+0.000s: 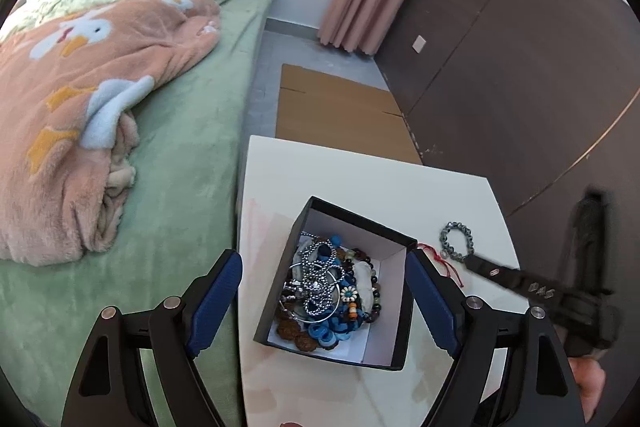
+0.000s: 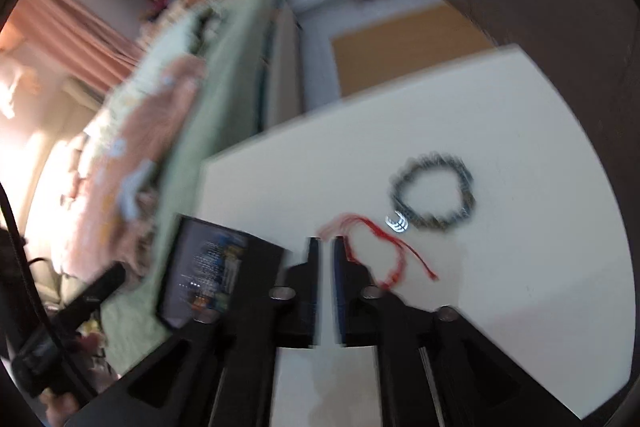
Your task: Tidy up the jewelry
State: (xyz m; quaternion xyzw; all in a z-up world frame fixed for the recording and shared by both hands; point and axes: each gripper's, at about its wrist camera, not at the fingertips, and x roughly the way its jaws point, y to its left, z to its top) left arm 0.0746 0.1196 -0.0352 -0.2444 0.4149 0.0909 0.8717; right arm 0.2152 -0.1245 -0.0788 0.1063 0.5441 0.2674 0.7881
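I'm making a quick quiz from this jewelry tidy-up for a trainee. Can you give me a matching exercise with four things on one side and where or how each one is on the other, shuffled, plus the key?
Things:
1. grey beaded bracelet
2. red string bracelet
3. black box
4. left gripper

Places or states:
A. wide open, one finger on either side of the box
B. lying on the white table, farthest to the right of the box
C. holds a pile of beads and chains
D. on the table beside the box, at the tips of the right gripper

Pairs: 1-B, 2-D, 3-C, 4-A
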